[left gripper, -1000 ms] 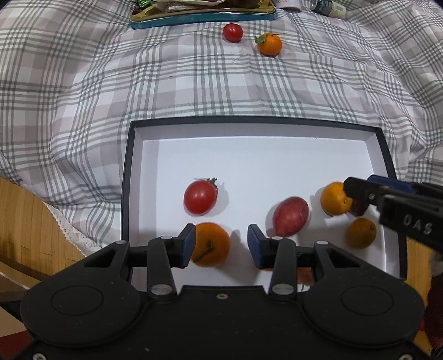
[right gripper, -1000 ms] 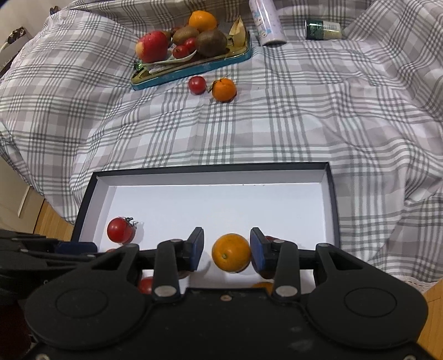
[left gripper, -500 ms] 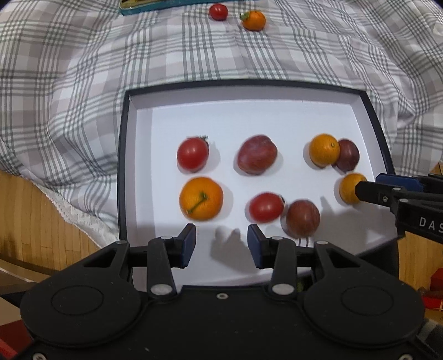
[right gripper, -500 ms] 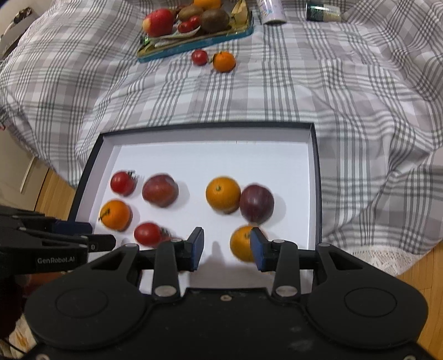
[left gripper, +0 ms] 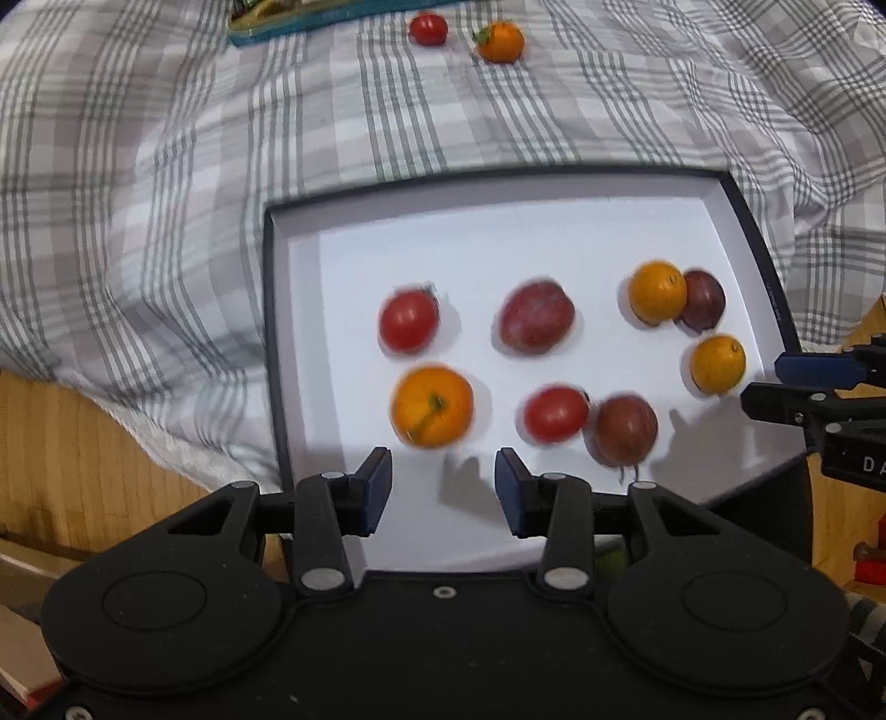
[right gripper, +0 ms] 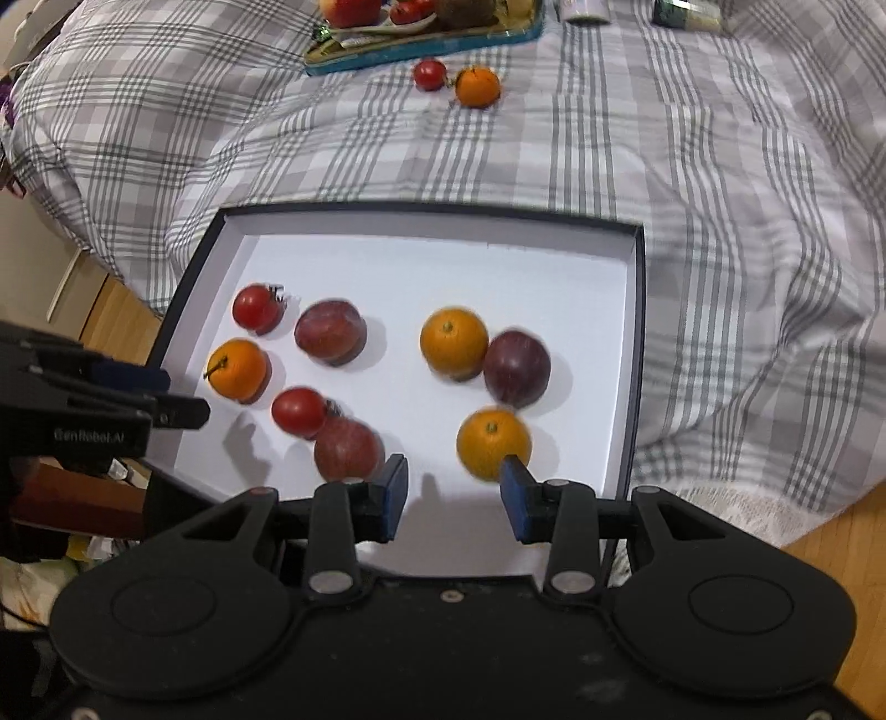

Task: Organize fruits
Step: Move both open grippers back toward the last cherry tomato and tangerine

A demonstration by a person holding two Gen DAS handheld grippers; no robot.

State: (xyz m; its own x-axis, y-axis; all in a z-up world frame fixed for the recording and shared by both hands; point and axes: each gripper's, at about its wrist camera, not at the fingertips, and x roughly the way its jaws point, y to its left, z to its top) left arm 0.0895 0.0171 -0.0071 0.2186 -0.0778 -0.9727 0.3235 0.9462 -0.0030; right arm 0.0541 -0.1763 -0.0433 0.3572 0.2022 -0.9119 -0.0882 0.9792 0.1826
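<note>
Right now both tongs hang above the near edge of a shallow box, released and holding nothing. Between the spread fingers of the left tongs [left gripper: 443, 493] only the box's white floor shows; just beyond its left finger lies a stemmed orange [left gripper: 432, 406], and beyond its right finger a tomato [left gripper: 555, 414] touches a plum [left gripper: 626, 429]. Farther out sit another tomato [left gripper: 408, 322] and a reddish plum [left gripper: 536, 317]. The right tongs [right gripper: 454, 498] also stand apart and bare, with an orange [right gripper: 493, 441] just past the tip of its right finger, the finger overlapping it in the view though I cannot tell whether they touch. Beyond that, a second orange [right gripper: 454, 342] presses against a dark plum [right gripper: 517, 368]. All eight fruits rest inside the black-rimmed box [right gripper: 640, 332], which lies on a grey checked blanket [right gripper: 692, 183]. Well past the box, on the blanket, a lone tomato [right gripper: 430, 74] and a leafy orange [right gripper: 477, 86] sit side by side, just in front of a teal tray [right gripper: 421, 41] piled with more fruit. Wooden floor [left gripper: 72, 437] shows to the left of the left tongs.
</note>
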